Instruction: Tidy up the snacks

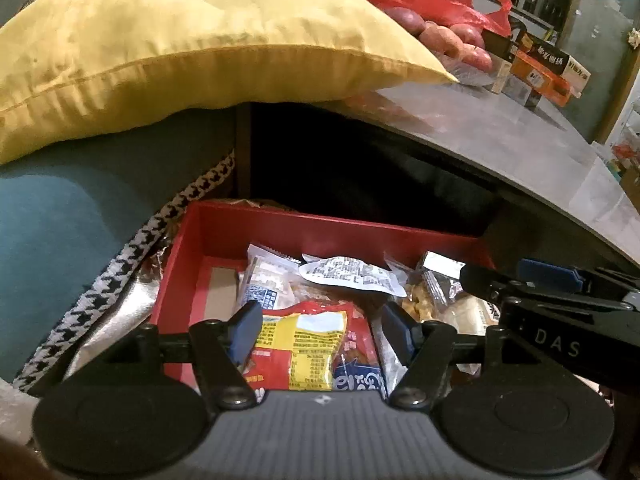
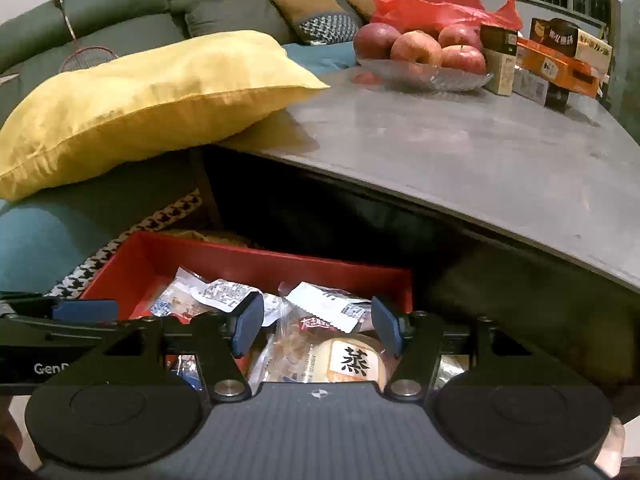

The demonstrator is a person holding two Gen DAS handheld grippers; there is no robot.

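Below the grey table [image 2: 460,152], low in frame, a red box [image 1: 320,232] of snack packets [image 1: 304,344] sits under both the left gripper [image 1: 320,328] and the right gripper [image 2: 316,324], fingers wide, holding nothing.

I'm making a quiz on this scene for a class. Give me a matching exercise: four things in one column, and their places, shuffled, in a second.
Things:
1. yellow fabric pillow
2. red apples
3. white-wrapped steamed cake packet with a black character
4. red plastic bag

Places:
A. in the clear glass dish on the grey tabletop
B. inside the red cardboard box
C. behind the apples
D. on the teal sofa cushion, one corner over the tabletop

Pairs: 1-D, 2-A, 3-B, 4-C
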